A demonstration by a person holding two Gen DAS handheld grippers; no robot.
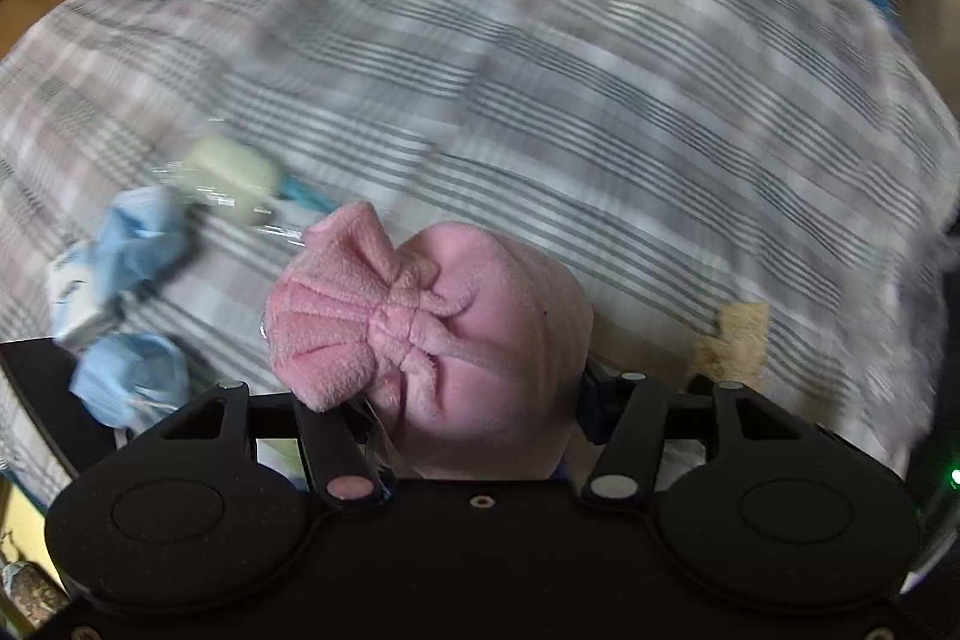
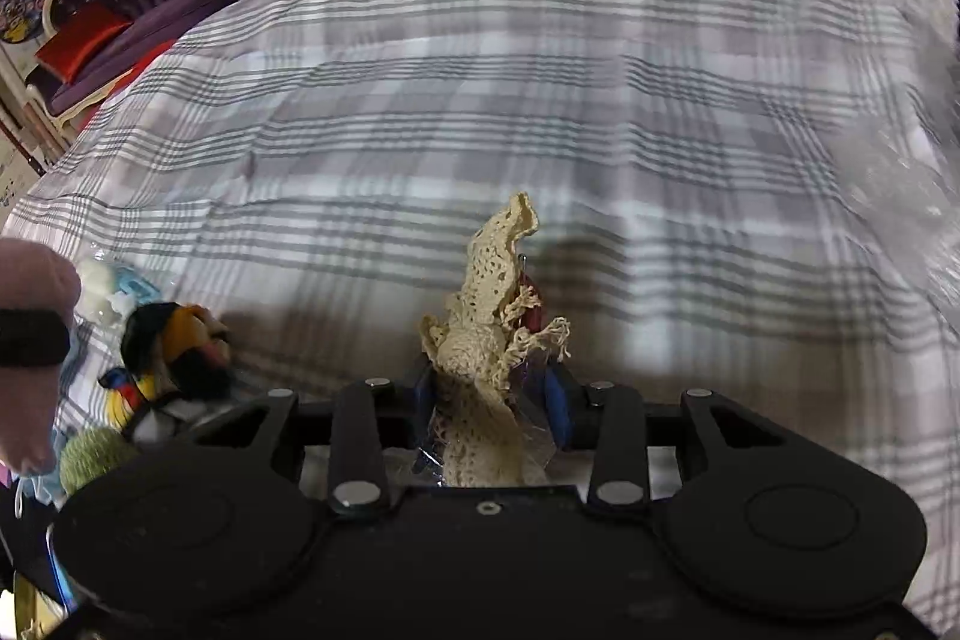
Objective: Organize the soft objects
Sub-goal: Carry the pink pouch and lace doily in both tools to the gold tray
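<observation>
The left gripper (image 1: 438,400) grips a round pink fleece bundle (image 1: 432,334); the right gripper (image 2: 495,400) pinches a cream lace strip (image 2: 486,334), pointing away over the plaid bed (image 2: 540,100).

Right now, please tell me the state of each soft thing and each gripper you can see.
left gripper: shut on pink fleece pouch, lifted
right gripper: shut on cream crochet piece, standing upright
blue cloths: crumpled on plaid bedcover
plush toy: lying on bedcover

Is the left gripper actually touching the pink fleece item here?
Touching. In the left wrist view the pink fleece item sits squeezed between the left gripper fingers, its bunched fabric pressed against both, lifted clear of the plaid blanket.
</observation>
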